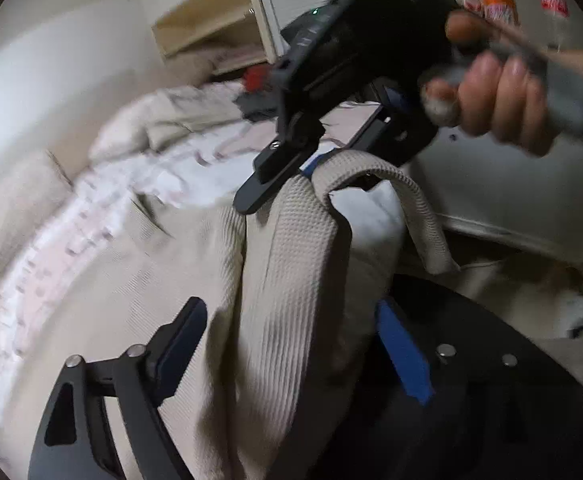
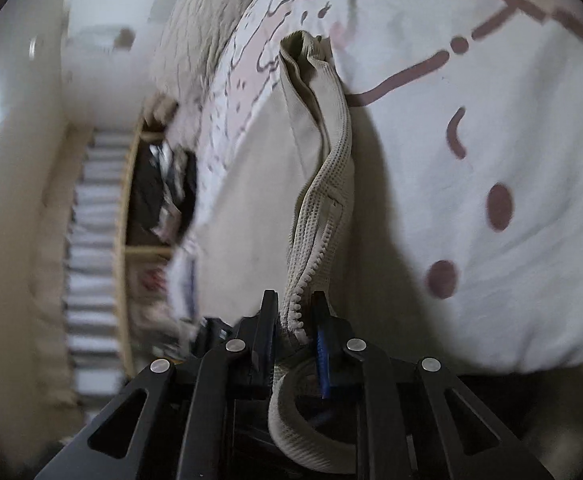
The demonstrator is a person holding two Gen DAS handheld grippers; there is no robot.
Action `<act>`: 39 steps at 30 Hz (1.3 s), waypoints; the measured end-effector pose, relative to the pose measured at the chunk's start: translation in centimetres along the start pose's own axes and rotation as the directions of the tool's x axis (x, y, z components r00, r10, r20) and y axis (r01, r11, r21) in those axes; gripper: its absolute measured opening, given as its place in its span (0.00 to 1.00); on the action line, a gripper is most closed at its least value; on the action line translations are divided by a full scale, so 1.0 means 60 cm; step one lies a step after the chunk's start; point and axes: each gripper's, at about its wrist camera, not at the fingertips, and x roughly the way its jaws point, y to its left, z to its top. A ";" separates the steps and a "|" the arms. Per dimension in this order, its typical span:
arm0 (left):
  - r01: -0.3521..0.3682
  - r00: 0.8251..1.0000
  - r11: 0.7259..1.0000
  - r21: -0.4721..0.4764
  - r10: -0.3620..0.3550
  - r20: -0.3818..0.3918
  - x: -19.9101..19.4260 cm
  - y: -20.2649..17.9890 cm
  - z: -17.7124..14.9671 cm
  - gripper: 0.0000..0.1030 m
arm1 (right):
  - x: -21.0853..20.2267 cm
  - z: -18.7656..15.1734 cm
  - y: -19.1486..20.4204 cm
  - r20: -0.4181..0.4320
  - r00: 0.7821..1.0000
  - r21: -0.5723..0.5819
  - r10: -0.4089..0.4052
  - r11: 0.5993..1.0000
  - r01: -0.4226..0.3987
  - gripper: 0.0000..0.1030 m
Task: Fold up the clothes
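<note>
A beige waffle-knit garment (image 1: 291,264) hangs stretched between both grippers above a bed. In the left wrist view my left gripper (image 1: 291,344) has its jaws spread wide, and the cloth runs down between its fingers (image 1: 183,340). My right gripper (image 1: 323,168) shows beyond it, held by a hand (image 1: 503,92), with a rolled edge of the garment looped through its jaws. In the right wrist view my right gripper (image 2: 293,320) is shut on that ribbed edge (image 2: 323,200), which rises twisted from the jaws.
A white bedsheet with pink and brown print (image 2: 491,160) covers the bed (image 1: 91,216). A beige blanket (image 1: 163,120) lies at its far side. A wooden shelf (image 1: 211,20) and a clothes rack (image 2: 159,184) stand by the wall.
</note>
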 end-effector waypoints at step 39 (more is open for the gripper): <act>0.118 0.987 0.886 -0.449 -0.156 -0.049 0.041 0.122 0.037 0.10 | 0.021 0.210 0.015 0.057 0.990 -0.140 -0.132 0.980 0.139 0.77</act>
